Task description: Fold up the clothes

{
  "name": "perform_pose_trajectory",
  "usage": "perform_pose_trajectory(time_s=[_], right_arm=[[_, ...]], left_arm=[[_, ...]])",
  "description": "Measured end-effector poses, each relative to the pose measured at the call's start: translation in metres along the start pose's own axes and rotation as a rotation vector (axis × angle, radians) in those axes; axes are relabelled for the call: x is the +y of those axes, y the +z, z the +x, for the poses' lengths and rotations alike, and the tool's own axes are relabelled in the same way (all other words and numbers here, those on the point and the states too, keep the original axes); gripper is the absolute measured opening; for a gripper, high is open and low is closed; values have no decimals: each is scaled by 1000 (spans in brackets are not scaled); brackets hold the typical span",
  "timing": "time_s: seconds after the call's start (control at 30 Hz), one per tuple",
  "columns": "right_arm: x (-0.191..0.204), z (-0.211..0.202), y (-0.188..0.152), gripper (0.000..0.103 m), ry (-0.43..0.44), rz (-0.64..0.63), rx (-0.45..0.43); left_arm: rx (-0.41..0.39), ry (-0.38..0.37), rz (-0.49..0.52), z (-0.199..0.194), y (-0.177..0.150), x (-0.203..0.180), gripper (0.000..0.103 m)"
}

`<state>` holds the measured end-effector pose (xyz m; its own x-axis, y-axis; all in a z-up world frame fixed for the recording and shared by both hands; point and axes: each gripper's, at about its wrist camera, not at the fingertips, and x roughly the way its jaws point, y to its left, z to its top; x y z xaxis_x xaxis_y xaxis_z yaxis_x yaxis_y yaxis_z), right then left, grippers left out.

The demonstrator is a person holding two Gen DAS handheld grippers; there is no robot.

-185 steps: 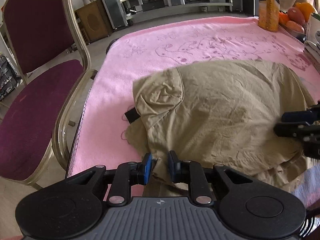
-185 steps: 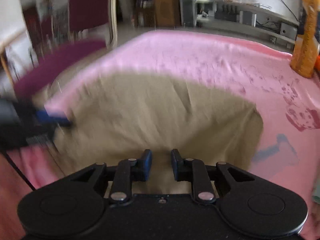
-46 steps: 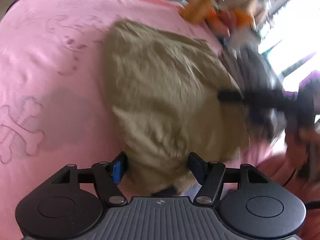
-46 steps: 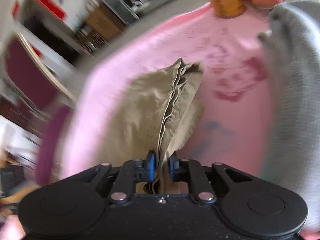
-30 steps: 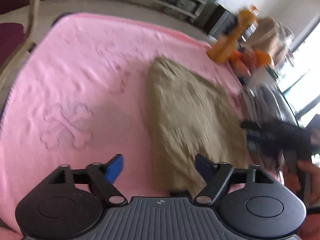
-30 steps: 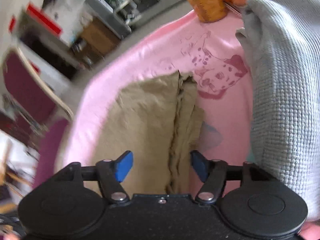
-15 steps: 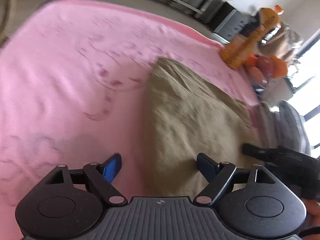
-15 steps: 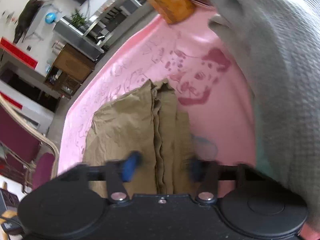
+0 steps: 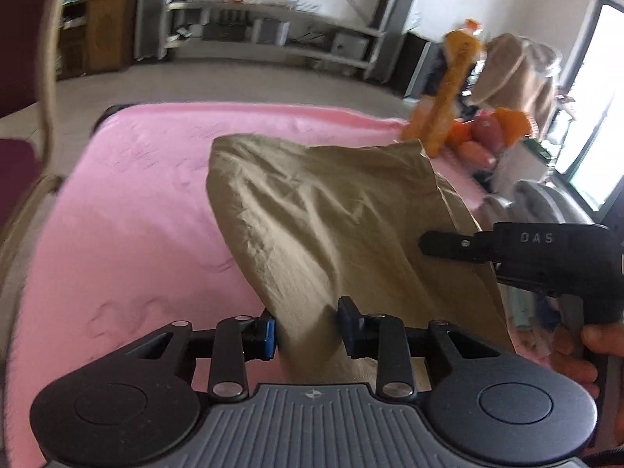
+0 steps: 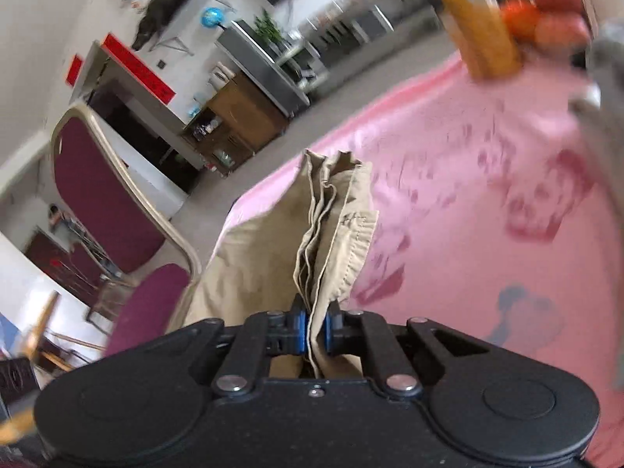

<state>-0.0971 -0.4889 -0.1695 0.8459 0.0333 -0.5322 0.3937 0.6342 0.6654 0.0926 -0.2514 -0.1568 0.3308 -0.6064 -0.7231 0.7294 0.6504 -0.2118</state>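
A folded khaki garment (image 9: 331, 218) is lifted off the pink cloth-covered table (image 9: 128, 210). My left gripper (image 9: 307, 330) grips its near left edge, with a thick bunch of cloth pinched between the fingers. My right gripper (image 10: 315, 329) is shut on the layered right edge of the khaki garment (image 10: 331, 226). The right gripper also shows in the left wrist view (image 9: 448, 243), against the cloth's right side. The garment hangs between the two grippers above the table.
A grey knitted garment (image 10: 608, 89) lies at the table's right. An orange bottle (image 9: 448, 93) and fruit (image 9: 491, 132) stand at the far right corner. A maroon chair (image 10: 117, 202) stands left of the table (image 10: 487, 214). Shelves line the far wall.
Both grippers were open over the garment lying on the table. Now each has closed on an edge and the garment has risen off the pink cloth.
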Motion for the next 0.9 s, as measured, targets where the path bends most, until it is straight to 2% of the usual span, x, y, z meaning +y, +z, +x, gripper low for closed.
perform_pose_trajectory(time_s=[0.07,0.1,0.13,0.17,0.2,0.3,0.37,0.47,0.53,0.57,0.6,0.63,0.67,0.73,0.8,0.9], right_arm=[[-10,15,-2,11,-15,30,54],[-15,23,-3,13,-29,39,84],[-21,31,-4,19,-44,45,112],[-24,36,-4,26,-70,31,123],[-24,37,-4,29,-90,15,129],[-16,26,-3,39,-139,-47,108],[-9,15,-3,48,-168,-95,82],[2,-12,-7,58,-202,-180,13],[8,-26,-8,58,-205,-217,-24],[11,-30,-10,53,-183,-235,-22],[14,-34,-11,46,-162,-253,-21],[17,-39,-12,25,-141,-270,-20],[21,-43,-14,16,-118,-290,-15],[31,-40,-25,16,-52,-351,46],[37,-31,-39,16,-22,-394,120],[44,-11,-59,16,-55,-494,228]], left_arm=[[56,67,-42,18,-6,14,40],[71,99,-59,24,-10,19,53],[64,116,-75,26,-12,23,55],[57,127,-87,25,-12,25,55],[38,138,-91,18,-11,26,52],[-49,183,-93,-11,-12,28,52],[-90,173,-112,-30,-18,31,52],[-104,142,-93,-46,-29,23,44],[-102,115,-52,-49,-35,14,43],[-104,93,-31,-52,-38,9,39],[-105,71,-10,-54,-42,3,38],[-105,53,15,-55,-46,-3,38],[-102,43,44,-55,-49,-9,38],[-69,37,86,-44,-54,-16,37],[-23,29,107,-32,-59,-20,34],[8,28,117,-27,-62,-21,34]])
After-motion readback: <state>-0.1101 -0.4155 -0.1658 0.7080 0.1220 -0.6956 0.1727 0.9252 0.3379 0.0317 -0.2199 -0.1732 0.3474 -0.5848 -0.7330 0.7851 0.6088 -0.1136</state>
